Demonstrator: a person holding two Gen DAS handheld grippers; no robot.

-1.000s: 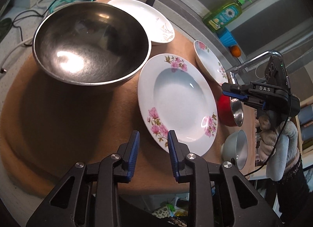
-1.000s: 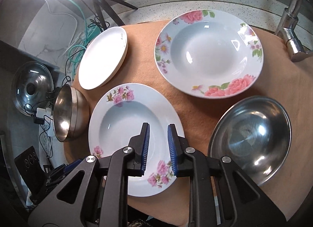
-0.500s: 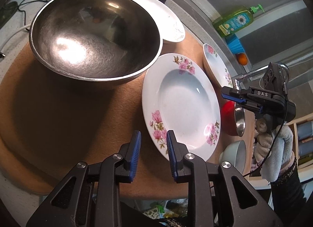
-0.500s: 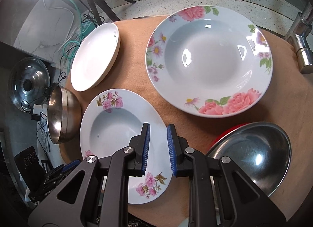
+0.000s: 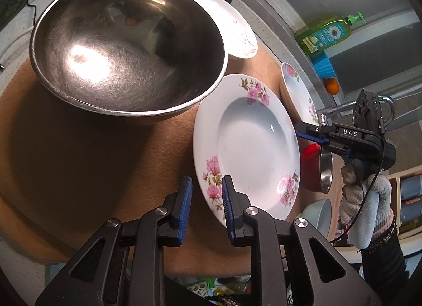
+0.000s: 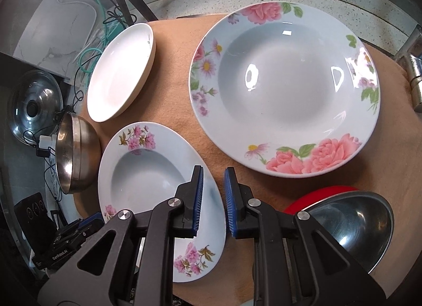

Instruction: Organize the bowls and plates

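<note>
A small pink-flower plate lies on the brown mat between my grippers. My left gripper is open and empty at its near rim. My right gripper is open and empty just over its far rim; it also shows in the left wrist view. A large steel bowl stands left of the plate. A big rose plate lies beyond. A plain white plate sits at the back. A red-and-steel bowl is under my right gripper.
A pale bowl sits at the mat edge. A tap and green soap bottle stand by the sink side. A pot lid, cables and a tripod lie off the mat.
Both grippers have moved closer to the small flower plate. The right gripper has shifted toward the big rose plate, leaving the red-and-steel bowl lower right in its view. Jaws stay open.
</note>
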